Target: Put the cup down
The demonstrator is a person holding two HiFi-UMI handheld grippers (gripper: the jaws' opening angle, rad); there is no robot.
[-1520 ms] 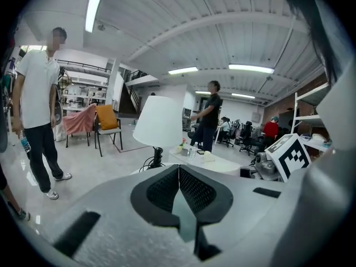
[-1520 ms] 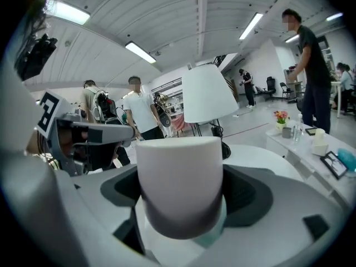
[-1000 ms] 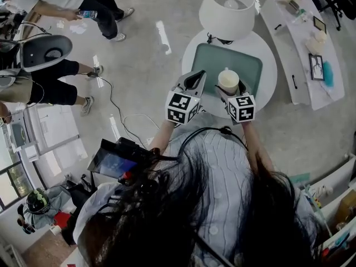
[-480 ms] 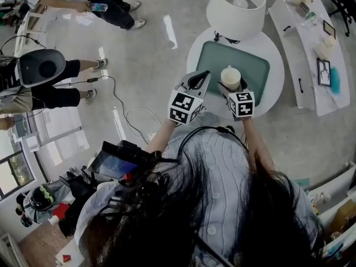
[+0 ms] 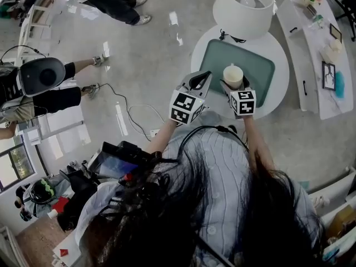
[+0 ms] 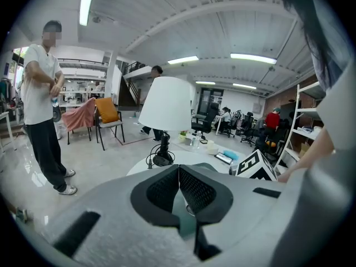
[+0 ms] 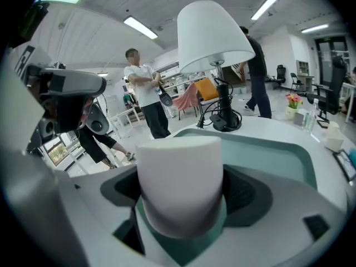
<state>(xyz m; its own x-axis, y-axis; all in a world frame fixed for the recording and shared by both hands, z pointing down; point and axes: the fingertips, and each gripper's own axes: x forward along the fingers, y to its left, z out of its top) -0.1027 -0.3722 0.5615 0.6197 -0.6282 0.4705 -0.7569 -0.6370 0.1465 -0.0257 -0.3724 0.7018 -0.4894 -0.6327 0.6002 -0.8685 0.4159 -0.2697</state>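
Note:
A white cup [image 5: 233, 75] [image 7: 181, 182] is upright between the jaws of my right gripper [image 5: 234, 84] [image 7: 181, 196], which is shut on its sides. It hangs over the near part of a green tray [image 5: 257, 61] [image 7: 278, 152] on a round white table [image 5: 281, 77]. Whether the cup's base touches the tray is hidden. My left gripper [image 5: 202, 78] [image 6: 179, 171] is shut with nothing in it, just left of the cup, over the tray's near left corner.
A white-shaded lamp [image 5: 245, 5] [image 7: 214, 38] [image 6: 165, 104] stands at the table's far edge with its cable beside it. A long white table [image 5: 317, 49] with small items is at the right. People stand on the floor at left, near cables [image 5: 119, 102].
The head view has drifted, so the table sits a little further right. Both grippers keep their places over the tray's near edge, the cup still held in the right one.

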